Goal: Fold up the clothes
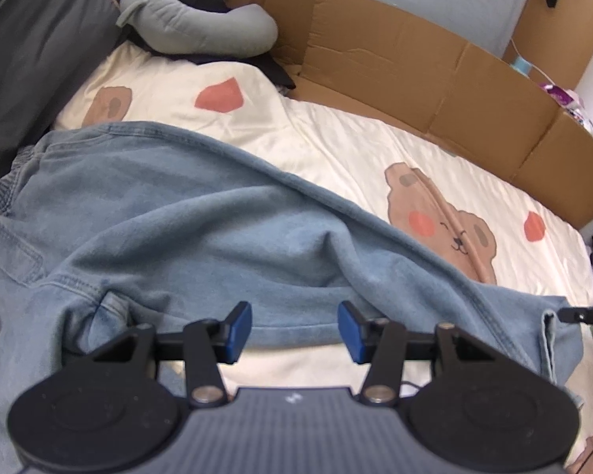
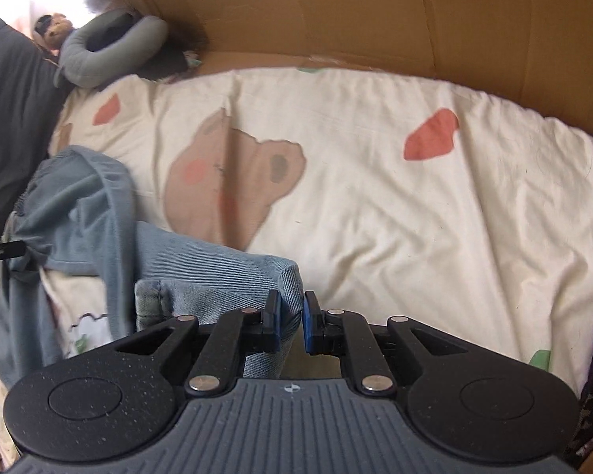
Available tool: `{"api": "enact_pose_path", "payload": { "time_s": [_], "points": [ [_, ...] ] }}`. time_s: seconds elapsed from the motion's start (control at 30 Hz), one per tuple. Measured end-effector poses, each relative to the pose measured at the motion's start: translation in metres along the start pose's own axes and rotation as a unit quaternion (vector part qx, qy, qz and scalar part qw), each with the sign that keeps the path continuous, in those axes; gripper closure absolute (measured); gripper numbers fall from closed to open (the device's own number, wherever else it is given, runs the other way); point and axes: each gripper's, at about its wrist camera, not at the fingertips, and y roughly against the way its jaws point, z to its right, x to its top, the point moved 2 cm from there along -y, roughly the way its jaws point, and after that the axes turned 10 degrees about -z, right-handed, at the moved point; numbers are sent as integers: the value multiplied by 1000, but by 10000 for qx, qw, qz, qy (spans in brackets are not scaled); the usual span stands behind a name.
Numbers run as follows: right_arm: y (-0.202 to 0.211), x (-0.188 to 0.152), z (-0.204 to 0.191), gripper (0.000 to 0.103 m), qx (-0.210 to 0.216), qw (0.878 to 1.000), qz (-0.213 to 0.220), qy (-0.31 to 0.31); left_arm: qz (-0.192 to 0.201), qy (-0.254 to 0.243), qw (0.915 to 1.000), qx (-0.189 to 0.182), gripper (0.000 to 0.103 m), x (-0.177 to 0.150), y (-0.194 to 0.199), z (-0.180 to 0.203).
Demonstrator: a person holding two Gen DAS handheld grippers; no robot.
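Note:
A pair of light blue jeans lies across a cream bedsheet, waistband at the left, one leg running to the right. My left gripper is open just above the near edge of the jeans, holding nothing. My right gripper is shut on the jeans' leg hem, which is bunched between the blue pads. The rest of the jeans trails off to the left in the right wrist view. The right gripper's tip shows at the hem in the left wrist view.
The cream sheet has bear and red heart prints. Brown cardboard panels line the far side of the bed. A grey curved pillow and a dark pillow lie at the far left.

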Motion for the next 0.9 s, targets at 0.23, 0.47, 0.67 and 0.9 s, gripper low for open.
{"api": "enact_pose_path", "payload": {
  "time_s": [0.23,0.47,0.67,0.9],
  "points": [
    [-34,13,22,91,-217,9996,-172,-46,-80,-60,9999,-5,52,-5,-2,-3],
    [-27,12,40,55,-94,9986,-216,-473,-115,-15,9999,35,52,-7,-2,-10],
    [11,3,32,55,-100,9995,4,-286,-89,-54,9999,50,52,-6,-1,-10],
    [43,-14,18,55,-226,9994,-1,263,-90,9,9999,49,52,-8,0,-14]
  ]
}}
